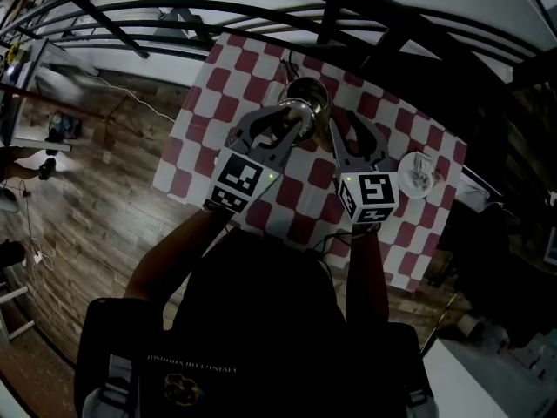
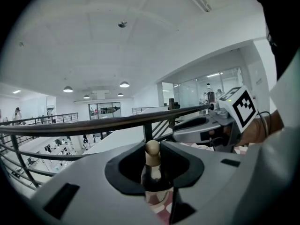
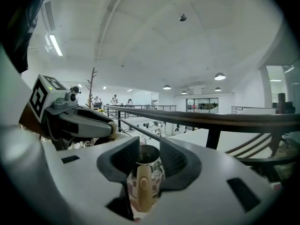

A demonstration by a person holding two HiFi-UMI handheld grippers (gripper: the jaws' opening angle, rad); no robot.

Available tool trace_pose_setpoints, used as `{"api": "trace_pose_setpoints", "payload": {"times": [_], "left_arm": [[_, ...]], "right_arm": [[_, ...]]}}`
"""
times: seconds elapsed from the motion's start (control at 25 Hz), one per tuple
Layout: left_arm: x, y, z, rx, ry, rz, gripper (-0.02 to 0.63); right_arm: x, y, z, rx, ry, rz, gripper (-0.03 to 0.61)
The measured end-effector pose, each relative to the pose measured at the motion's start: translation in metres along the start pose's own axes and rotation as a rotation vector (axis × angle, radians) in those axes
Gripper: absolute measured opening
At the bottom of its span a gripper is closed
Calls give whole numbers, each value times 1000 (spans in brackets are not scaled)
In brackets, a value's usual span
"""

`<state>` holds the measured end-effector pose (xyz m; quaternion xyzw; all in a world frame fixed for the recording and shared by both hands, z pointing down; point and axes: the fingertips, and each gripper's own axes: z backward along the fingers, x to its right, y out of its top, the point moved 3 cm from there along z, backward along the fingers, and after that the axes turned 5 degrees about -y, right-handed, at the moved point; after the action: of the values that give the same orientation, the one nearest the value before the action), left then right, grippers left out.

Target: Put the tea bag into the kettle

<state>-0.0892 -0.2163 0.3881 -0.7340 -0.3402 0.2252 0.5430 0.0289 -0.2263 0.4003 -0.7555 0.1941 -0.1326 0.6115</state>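
A shiny metal kettle (image 1: pixel 310 91) stands at the far middle of the red-and-white checked table (image 1: pixel 228 87). My left gripper (image 1: pixel 283 129) is shut on the wooden knob (image 2: pixel 152 148) of the kettle lid (image 2: pixel 155 181) and holds the lid just off the kettle, to its near left. My right gripper (image 1: pixel 352 142) is open. In the right gripper view the kettle (image 3: pixel 149 172) shows its open top and its wooden handle (image 3: pixel 142 191) ahead of the gripper (image 3: pixel 147 165), untouched by the pads. No tea bag shows in any view.
A white dish (image 1: pixel 420 174) with a small thing on it sits on the table at the right. A black railing (image 1: pixel 261 16) runs just beyond the table's far edge. Wooden floor (image 1: pixel 96 190) lies to the left. The person's body fills the near side.
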Motion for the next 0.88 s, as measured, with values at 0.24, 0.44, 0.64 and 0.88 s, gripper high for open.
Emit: {"api": "trace_pose_setpoints", "payload": {"times": [0.24, 0.44, 0.64, 0.88], "left_arm": [[-14, 8, -17, 15, 6, -10, 103], [-24, 8, -32, 8, 4, -28, 103], [-30, 3, -48, -6, -1, -31, 103], [-36, -6, -67, -20, -18, -32, 103]], "right_arm": [[-3, -9, 20, -15, -13, -10, 140], [1, -19, 31, -34, -38, -30, 140], [10, -25, 37, -48, -69, -42, 140], [13, -33, 41, -66, -97, -60, 140]]}}
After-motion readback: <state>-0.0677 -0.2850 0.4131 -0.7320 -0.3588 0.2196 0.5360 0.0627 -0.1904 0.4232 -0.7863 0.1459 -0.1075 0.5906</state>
